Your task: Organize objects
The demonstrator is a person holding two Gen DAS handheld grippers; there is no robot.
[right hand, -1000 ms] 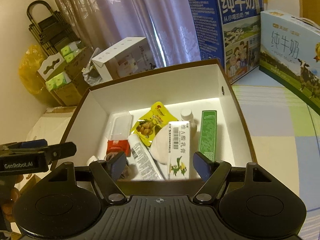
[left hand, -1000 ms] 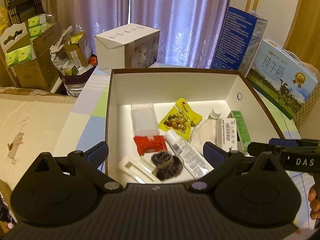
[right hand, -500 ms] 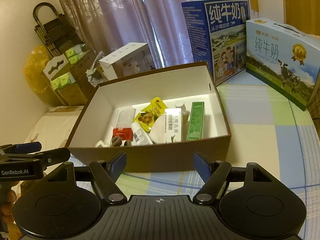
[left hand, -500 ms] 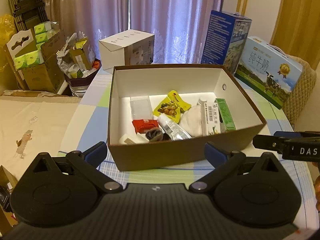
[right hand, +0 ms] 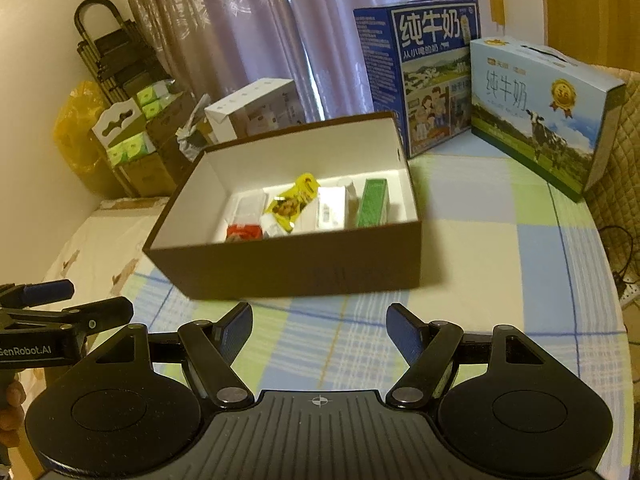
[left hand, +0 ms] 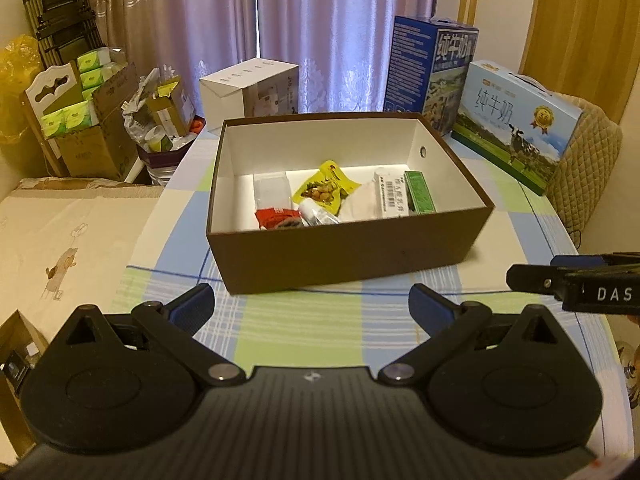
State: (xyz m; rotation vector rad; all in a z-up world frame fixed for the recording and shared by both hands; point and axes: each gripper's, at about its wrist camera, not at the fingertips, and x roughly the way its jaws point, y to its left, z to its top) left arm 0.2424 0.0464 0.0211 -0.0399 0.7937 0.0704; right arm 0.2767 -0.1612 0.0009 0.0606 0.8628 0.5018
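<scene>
We see a brown box [left hand: 352, 256] with a white inside, a yellow packet [left hand: 324, 188], a green carton [left hand: 419, 192], and a blue-green checked tablecloth [right hand: 500, 264].

Matt brown cardboard box [left hand: 348, 256], white paper lining; glossy yellow plastic pouch [left hand: 325, 188] inside it; woven checked cloth [left hand: 304, 328] beneath.

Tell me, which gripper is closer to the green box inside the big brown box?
Right, probably, though it's close. The right gripper hangs almost straight in front of the green box; the left gripper sits farther toward the brown box's other side.
</scene>
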